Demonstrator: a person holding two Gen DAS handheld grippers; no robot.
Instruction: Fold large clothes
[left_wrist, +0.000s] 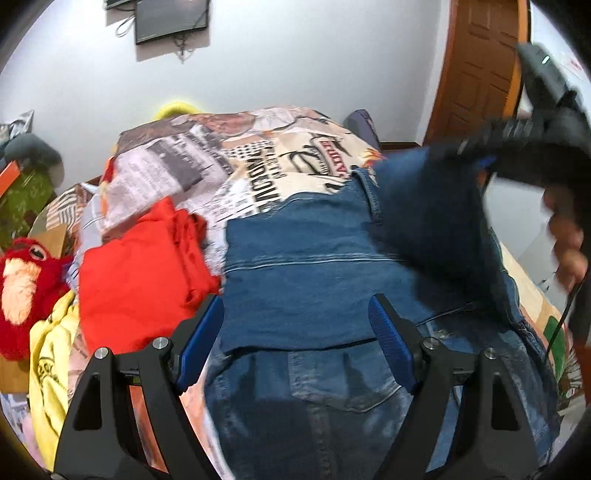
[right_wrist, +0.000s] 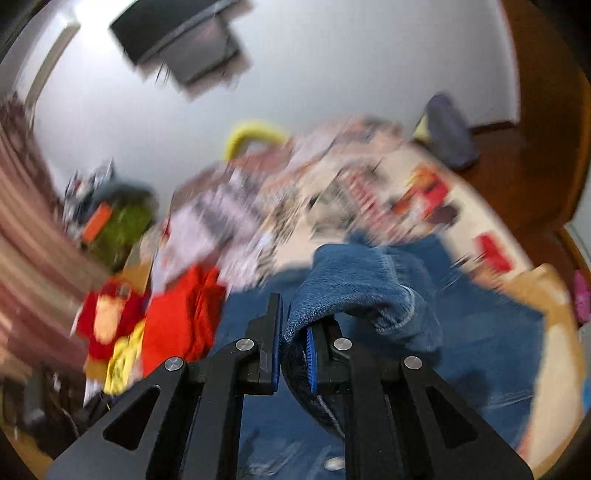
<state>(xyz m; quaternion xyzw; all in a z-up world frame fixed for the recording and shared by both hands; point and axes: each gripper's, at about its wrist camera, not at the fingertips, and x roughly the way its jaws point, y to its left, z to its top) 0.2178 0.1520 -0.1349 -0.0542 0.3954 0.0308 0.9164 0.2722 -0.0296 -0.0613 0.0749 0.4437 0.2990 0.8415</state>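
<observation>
Along the bed's (left_wrist: 532, 280) left edge sits the clutter — a red plush toy (left_wrist: 26, 273) at the very side, a yellow garment (left_wrist: 51, 350) below it, and a red garment (left_wrist: 140, 273) lying bunched just inside them, touching the denim's left border. The denim jacket (left_wrist: 314, 280) fills the middle of the bed over the printed bedspread (left_wrist: 236, 158), its body spread fairly flat and its near part towards the bed's near edge. The left tongs (left_wrist: 295, 343) hover over that near part with jaws spread wide and nothing between them. To the right, the right tongs (right_wrist: 295, 343) are clamped on a fold of the denim — a sleeve or side panel, it seems — held raised above the jacket's right side; the person's hand (left_wrist: 565, 236) shows at the bed's right edge. By my reading the folding is early: one flap is being brought over, and no finished fold shows. The red and yellow garments look unfolded too. Room is tight on the left, where the red garment crowds the denim; the far part of the bed is open bedspread, and the right edge runs just beside the jacket's hem.
</observation>
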